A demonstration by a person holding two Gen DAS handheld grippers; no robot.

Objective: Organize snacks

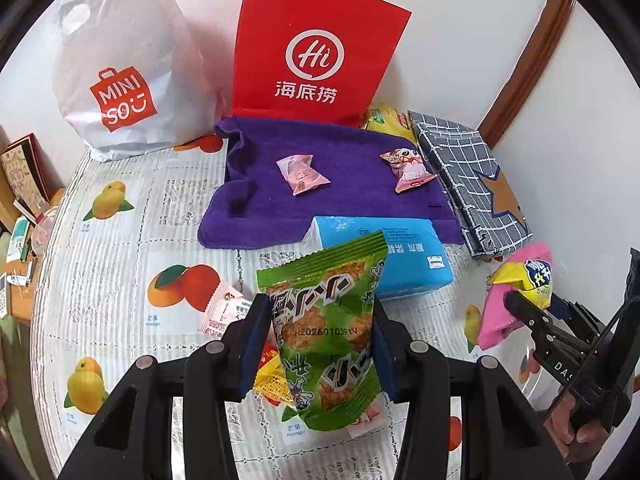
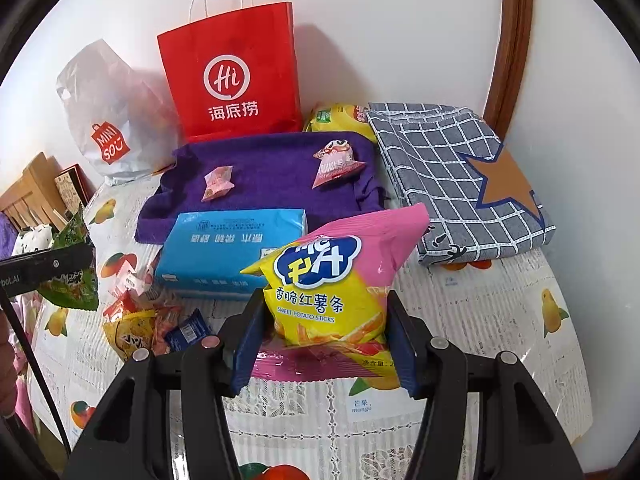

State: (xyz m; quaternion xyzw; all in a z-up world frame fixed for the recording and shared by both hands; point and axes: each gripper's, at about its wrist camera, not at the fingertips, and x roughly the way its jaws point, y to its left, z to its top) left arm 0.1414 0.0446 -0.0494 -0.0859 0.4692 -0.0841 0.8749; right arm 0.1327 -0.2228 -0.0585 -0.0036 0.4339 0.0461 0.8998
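So you've got a snack in each gripper. Your left gripper (image 1: 320, 344) is clamped on the green snack bag (image 1: 332, 336), held upright off the bench (image 1: 120, 300), long axis pointing up and away from you. Your right gripper (image 2: 326, 344) is clamped on the pink-and-yellow sweet potato sticks bag (image 2: 340, 280), also upright and lifted. The purple towel (image 1: 340, 176) lies straight ahead of both, past the blue tissue pack (image 1: 404, 252), with two small pink snacks (image 1: 302, 174) already on it, well apart. My guess is the towel is the drop spot, so both bags go forward and over the tissue pack. Your left gripper looks slightly nearer to it. Loose snack packets (image 2: 152, 320) lie on the bench under your left side, unsorted.
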